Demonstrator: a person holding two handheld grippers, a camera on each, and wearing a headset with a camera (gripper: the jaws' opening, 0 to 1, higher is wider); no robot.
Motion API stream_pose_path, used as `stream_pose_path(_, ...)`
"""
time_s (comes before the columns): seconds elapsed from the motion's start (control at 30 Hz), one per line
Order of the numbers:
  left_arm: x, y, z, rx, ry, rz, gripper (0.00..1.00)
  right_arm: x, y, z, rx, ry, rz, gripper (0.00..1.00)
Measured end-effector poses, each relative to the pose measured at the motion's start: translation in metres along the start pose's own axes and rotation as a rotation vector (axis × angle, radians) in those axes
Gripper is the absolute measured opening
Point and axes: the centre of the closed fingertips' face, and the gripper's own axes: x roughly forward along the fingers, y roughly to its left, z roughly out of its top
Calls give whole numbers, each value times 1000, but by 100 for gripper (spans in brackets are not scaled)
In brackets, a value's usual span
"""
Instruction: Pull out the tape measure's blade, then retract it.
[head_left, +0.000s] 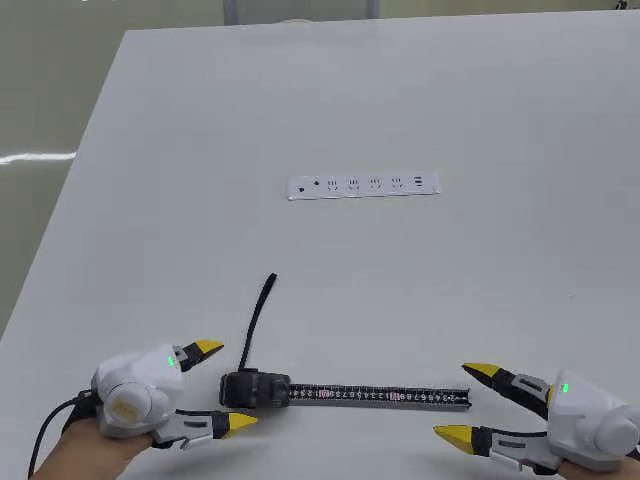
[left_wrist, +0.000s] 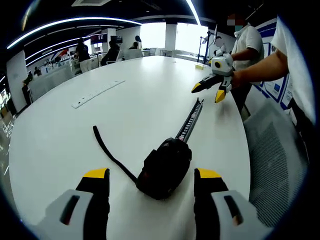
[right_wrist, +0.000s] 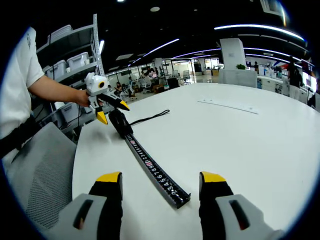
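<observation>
Between the jaws of the spread left claw (head_left: 226, 384) sits the tape measure (head_left: 255, 388), its blade (head_left: 380, 396) (already out) ending just before the right claw (head_left: 466, 402), also spread, likely for retracting

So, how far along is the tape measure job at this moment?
Done: the blade lies pulled out flat on the table from the tape measure case. In hand: nothing is gripped; the left hand-held gripper is open at the case, the right hand-held gripper open at the blade's tip. Left: retracting the blade.
</observation>
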Motion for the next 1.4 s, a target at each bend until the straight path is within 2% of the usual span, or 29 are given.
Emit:
stream_pose_path(0.27,-4,-9,-4,4,0,10,69,-3,9,-2,25,1,-16,66)
stream_pose_path(0.43,-8,-13,-1,-6,-19,18,69,-4,11,-1,36,0,-37,66)
stream_pose_path(0.53,-9,-15,-3,-10,-25,22,69,-5,14,-2,27,2,-44,67)
stream_pose_path(0.87,-17,-20,-14,-49,-38,38,70,-10,21,-4,33,9,-69,68)
stream_pose_path(1.17,-29,-20,-15,-88,-65,75,70,-16,25,-2,31,0,-103,68)
stream_pose_path(1.33,-33,-23,-23,-113,-61,90,71,-19,27,-2,28,-3,-114,68)
stream_pose_path(1.4,-36,-25,-22,-127,-70,96,71,-22,28,-1,27,-6,-120,68)
